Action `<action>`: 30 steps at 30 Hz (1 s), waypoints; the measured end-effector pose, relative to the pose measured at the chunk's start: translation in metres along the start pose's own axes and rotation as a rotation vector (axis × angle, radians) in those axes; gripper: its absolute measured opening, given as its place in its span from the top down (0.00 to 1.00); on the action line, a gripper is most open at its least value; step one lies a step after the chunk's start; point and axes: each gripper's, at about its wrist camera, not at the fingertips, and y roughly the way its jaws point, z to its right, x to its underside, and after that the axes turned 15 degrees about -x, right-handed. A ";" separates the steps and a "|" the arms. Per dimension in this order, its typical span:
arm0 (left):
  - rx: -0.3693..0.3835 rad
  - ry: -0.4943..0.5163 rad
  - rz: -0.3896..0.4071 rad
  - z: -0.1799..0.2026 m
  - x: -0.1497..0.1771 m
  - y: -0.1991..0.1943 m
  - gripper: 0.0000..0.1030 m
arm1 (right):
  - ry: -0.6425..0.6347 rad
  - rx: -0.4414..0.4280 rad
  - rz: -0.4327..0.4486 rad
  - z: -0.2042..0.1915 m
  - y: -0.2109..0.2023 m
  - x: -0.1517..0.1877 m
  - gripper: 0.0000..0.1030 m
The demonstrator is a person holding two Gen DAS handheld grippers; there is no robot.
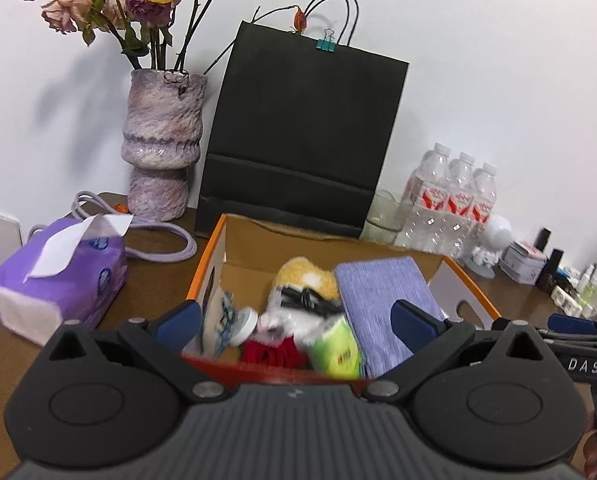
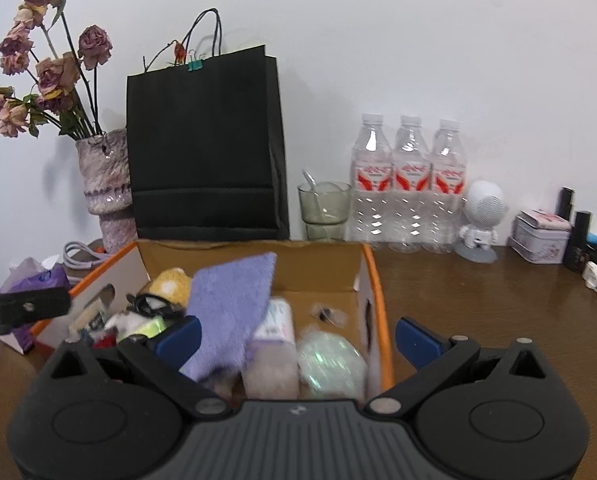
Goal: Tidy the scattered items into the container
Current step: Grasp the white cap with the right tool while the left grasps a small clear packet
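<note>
Left wrist view shows your left hand-held gripper (image 1: pixel 296 318) spread wide above the orange-rimmed cardboard box (image 1: pixel 468 280), grasping nothing. Inside that box lie a folded lavender cloth (image 1: pixel 382 300) and a yellow-and-white plush toy (image 1: pixel 306 284). Your right hand-held gripper (image 2: pixel 298 338) is likewise released over the box, on the brown wooden desk (image 2: pixel 478 292).

We note that the left gripper (image 1: pixel 294 322) and right gripper (image 2: pixel 298 338) share one build: black matte housings with ribbed grey centres, round side discs, silver pivot screws and blue-padded jaws. White letters "DAS" mark one black bar.
</note>
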 end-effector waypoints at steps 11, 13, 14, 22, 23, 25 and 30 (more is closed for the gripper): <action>-0.035 0.096 -0.098 0.001 0.056 -0.010 0.00 | 0.034 0.020 -0.094 0.013 -0.031 0.062 0.00; -0.038 0.116 -0.115 0.008 0.064 -0.007 0.00 | 0.034 0.017 -0.123 0.012 -0.025 0.070 0.00; -0.033 0.129 -0.124 0.012 0.067 -0.005 0.00 | 0.040 0.015 -0.131 0.012 -0.022 0.072 0.00; -0.045 0.174 -0.156 0.035 0.072 0.021 0.00 | 0.028 0.035 -0.164 0.012 -0.005 0.079 0.00; -0.045 0.172 -0.166 0.037 0.071 0.026 0.00 | 0.029 0.033 -0.168 0.013 -0.003 0.080 0.00; -0.047 0.165 -0.181 0.040 0.071 0.033 0.00 | 0.029 0.028 -0.179 0.014 0.000 0.080 0.00; -0.042 0.177 -0.189 0.049 0.069 0.043 0.00 | 0.014 0.022 -0.197 0.013 0.008 0.082 0.03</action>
